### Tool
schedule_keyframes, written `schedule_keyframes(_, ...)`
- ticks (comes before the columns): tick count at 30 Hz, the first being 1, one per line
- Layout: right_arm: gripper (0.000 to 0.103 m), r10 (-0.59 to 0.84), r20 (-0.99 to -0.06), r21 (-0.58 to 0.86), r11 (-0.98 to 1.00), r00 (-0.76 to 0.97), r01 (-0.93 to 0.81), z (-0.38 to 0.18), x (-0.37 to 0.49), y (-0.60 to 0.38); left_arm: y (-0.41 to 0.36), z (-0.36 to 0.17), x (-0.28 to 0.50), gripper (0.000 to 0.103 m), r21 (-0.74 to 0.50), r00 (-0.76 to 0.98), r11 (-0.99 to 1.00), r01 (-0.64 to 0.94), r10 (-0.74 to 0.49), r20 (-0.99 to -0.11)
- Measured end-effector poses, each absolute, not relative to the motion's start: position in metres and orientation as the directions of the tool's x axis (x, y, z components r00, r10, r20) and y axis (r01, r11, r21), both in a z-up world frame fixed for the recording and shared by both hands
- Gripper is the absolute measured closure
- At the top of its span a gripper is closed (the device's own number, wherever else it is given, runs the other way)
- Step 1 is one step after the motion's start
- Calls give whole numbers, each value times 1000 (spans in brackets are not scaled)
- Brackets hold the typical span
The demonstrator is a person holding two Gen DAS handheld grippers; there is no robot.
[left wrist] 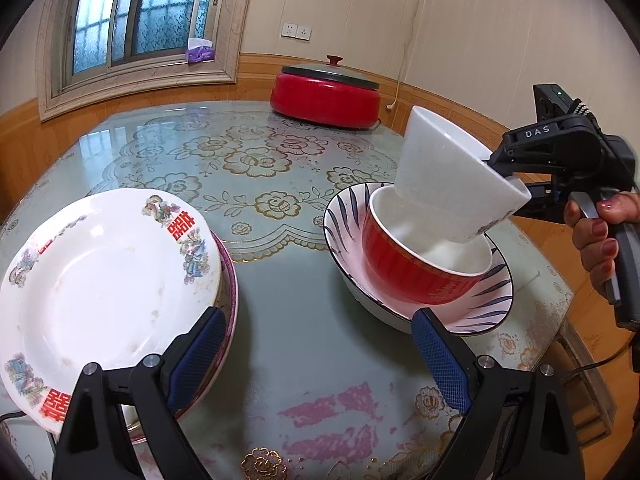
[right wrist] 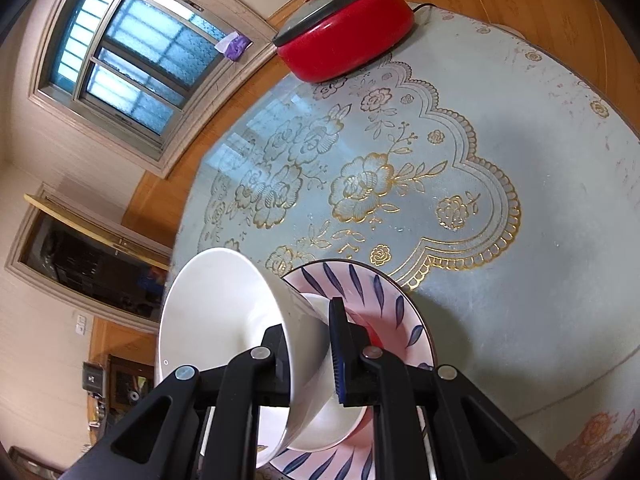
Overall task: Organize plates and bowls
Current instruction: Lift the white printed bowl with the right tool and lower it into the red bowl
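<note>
Below the right claw (right wrist: 308, 364), clamped on the tilted white bowl (left wrist: 448, 184) for nesting, sat the red bowl (left wrist: 404, 268); left claw (left wrist: 320, 360) wide.

Round glass-topped table (left wrist: 280, 264) over a pale cloth with gold flowers, red lidded cooker (left wrist: 325, 96) at its far edge, pink striped bowl (left wrist: 486, 312) on the glass nearer than the cooker, purple-rimmed plate (left wrist: 231, 284) to that bowl's left, well apart
</note>
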State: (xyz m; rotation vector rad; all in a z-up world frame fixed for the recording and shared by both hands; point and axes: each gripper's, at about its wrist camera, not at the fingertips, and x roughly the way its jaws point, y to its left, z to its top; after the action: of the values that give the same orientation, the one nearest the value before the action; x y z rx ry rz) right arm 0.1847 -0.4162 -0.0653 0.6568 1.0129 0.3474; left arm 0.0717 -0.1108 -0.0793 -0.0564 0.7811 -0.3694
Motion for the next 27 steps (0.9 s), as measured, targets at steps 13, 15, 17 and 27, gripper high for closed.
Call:
schedule_keyframes(13, 90, 511, -716, 590, 807, 476, 21, -72, 185, -403, -114, -84, 46, 8, -184, 633, 904, 387, -405, -660)
schedule_keyframes(15, 90, 506, -721, 584, 811, 474, 23, -72, 185, -402, -114, -83, 46, 8, -184, 634, 903, 388, -406, -659)
schedule_keyframes(17, 90, 505, -723, 583, 812, 471, 23, -72, 184, -401, -114, -83, 45, 8, -183, 634, 903, 388, -405, -659)
schedule_keyframes(27, 89, 423, -780, 471, 882, 461, -13, -67, 181, -387, -109, -79, 41, 8, -188, 637, 899, 395, -416, -649)
